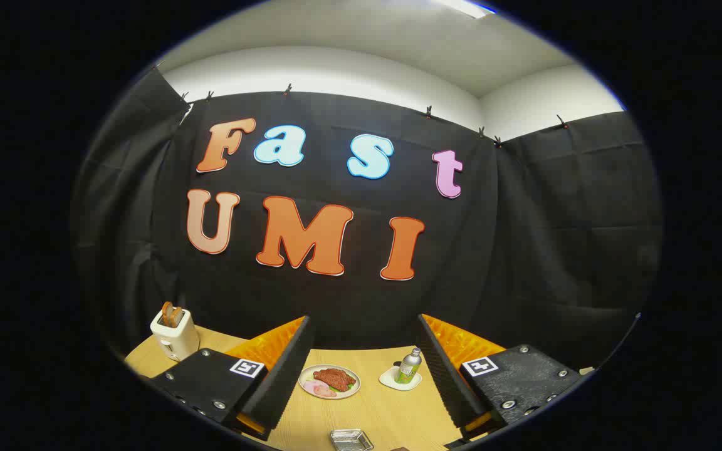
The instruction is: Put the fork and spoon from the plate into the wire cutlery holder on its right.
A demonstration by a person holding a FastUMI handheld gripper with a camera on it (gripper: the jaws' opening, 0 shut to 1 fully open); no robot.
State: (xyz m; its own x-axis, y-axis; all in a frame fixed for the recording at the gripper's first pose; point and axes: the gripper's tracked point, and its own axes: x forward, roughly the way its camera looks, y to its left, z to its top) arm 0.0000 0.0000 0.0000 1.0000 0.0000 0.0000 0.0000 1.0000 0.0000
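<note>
My gripper [363,321] is open and held high above a wooden table [373,410], its two fingers spread wide with nothing between them. Between the fingers and beyond them lies a round white plate [306,376] carrying a brown piece of meat [334,378] with some pink and green food beside it. From this height I make out no cutlery on that plate. To the plate's right a small green-labelled metal bottle [408,366] stands on a little white dish [392,379].
A cream toaster [175,333] with toast in its slots stands at the table's far left corner. A small shiny metal tray [351,440] lies on the near part of the table, below the fingers. Black cloth walls close the booth behind.
</note>
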